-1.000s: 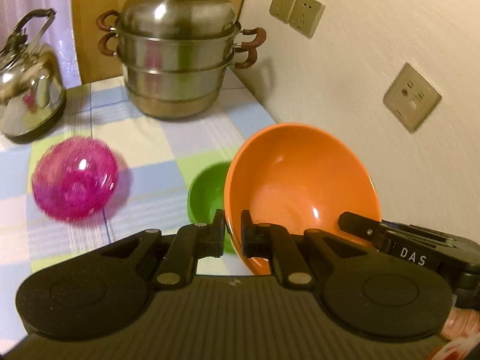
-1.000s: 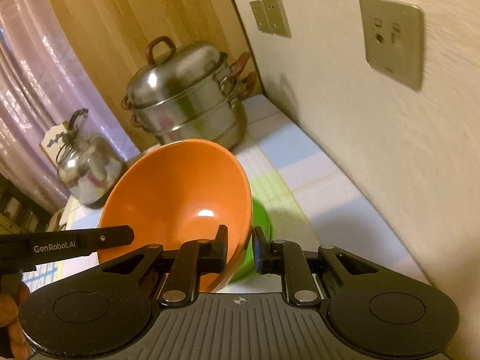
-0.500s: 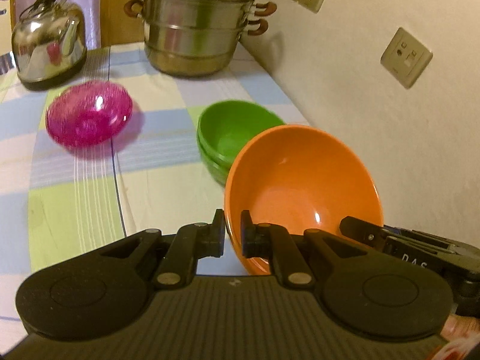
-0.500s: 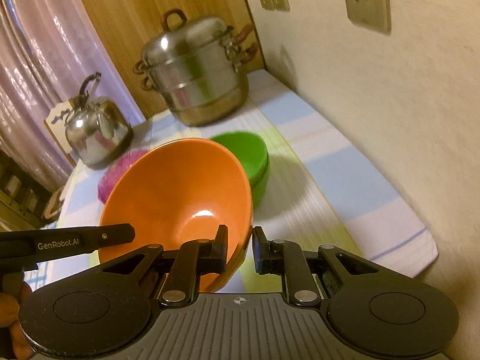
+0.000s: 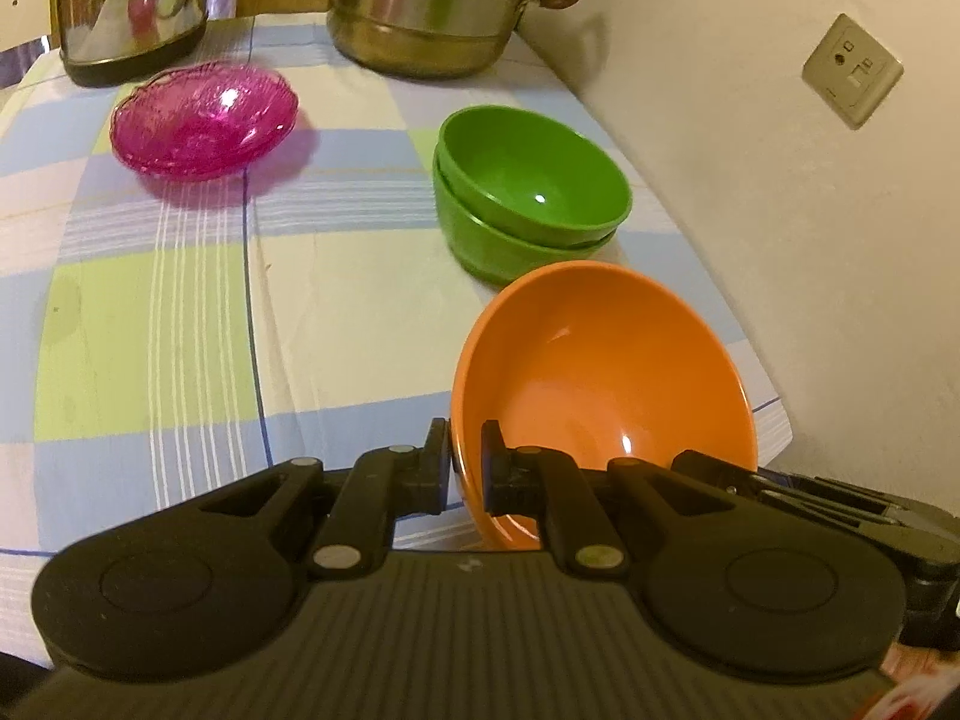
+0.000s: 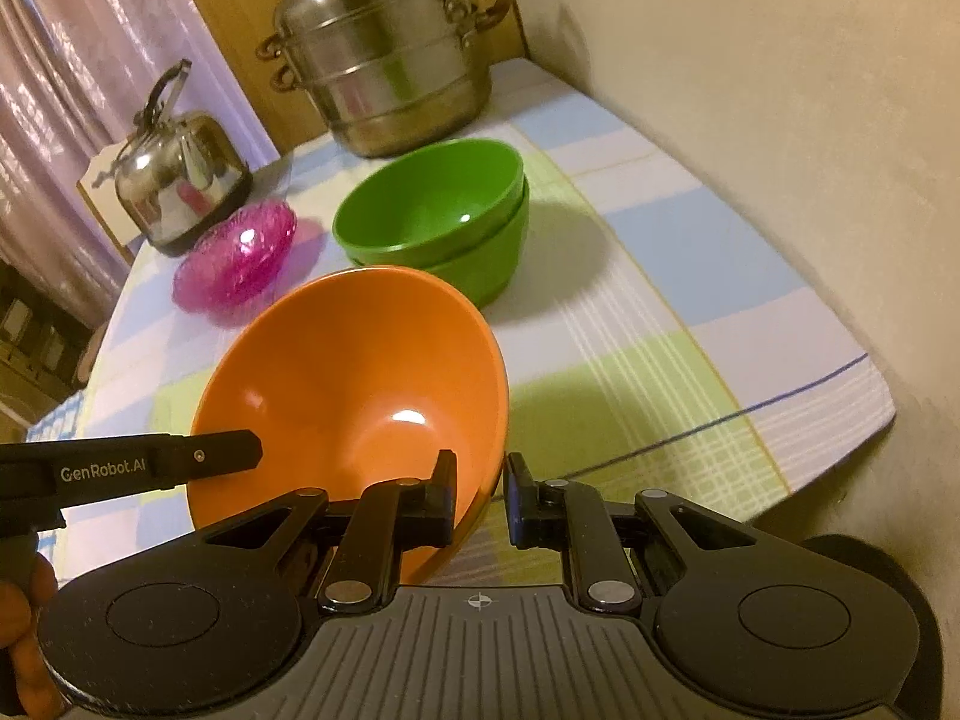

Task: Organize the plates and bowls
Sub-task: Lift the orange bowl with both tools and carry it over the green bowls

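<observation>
An orange bowl (image 5: 600, 378) hangs tilted above the near right corner of the table. My left gripper (image 5: 465, 468) is shut on its left rim. My right gripper (image 6: 480, 498) straddles the opposite rim of the orange bowl (image 6: 354, 384), its jaws a little apart, with a visible gap to the outer finger. Two nested green bowls (image 5: 528, 186) stand on the table beyond it; they also show in the right wrist view (image 6: 438, 210). A pink glass bowl (image 5: 204, 120) sits further left, and shows in the right wrist view (image 6: 237, 261) too.
A steel steamer pot (image 5: 438, 6) and a steel kettle (image 5: 132, 6) stand at the back of the checked tablecloth (image 5: 150, 312). A wall with a socket (image 5: 852, 78) runs close along the right. The table's near right edge (image 6: 840, 420) is just beyond my right gripper.
Both grippers have pulled back and up with the orange bowl, away from the green bowls and pots. The right gripper's jaws have parted slightly on the rim.
</observation>
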`<control>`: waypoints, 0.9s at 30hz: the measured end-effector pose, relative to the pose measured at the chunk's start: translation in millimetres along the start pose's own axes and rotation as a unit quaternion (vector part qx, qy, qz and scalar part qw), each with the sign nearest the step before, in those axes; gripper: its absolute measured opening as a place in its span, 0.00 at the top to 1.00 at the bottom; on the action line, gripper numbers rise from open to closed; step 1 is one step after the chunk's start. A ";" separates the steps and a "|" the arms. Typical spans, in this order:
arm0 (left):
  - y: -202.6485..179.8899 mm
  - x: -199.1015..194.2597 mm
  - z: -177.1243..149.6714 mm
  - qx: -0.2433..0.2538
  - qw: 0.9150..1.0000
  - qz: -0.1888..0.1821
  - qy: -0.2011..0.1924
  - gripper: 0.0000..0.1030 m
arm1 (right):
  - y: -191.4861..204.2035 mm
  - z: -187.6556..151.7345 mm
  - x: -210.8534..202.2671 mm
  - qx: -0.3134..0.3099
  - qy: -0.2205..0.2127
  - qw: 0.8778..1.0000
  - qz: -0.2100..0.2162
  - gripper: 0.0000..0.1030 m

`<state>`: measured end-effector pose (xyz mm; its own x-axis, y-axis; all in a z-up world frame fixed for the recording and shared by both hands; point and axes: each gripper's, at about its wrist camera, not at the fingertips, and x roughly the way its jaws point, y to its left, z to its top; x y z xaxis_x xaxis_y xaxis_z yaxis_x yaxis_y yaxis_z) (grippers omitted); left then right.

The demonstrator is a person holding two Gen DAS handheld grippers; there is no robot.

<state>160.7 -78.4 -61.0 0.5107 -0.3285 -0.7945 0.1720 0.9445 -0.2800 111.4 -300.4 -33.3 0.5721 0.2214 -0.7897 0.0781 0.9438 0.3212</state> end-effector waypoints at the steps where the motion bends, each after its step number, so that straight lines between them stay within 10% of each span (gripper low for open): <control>1: 0.4 0.6 -0.2 0.000 1.000 0.001 0.000 0.92 | 0.0 -1.0 0.7 -0.001 0.001 1.000 0.000 0.84; 27: -13.1 -12.4 45.8 0.000 1.000 -0.011 -0.026 0.92 | 6.1 34.9 -14.7 0.009 -0.026 1.000 -0.001 0.84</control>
<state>190.7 -86.4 -22.8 0.5496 -0.3489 -0.7591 0.1841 0.9369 -0.2973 132.0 -306.4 -1.5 0.6134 0.2066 -0.7623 0.0940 0.9392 0.3302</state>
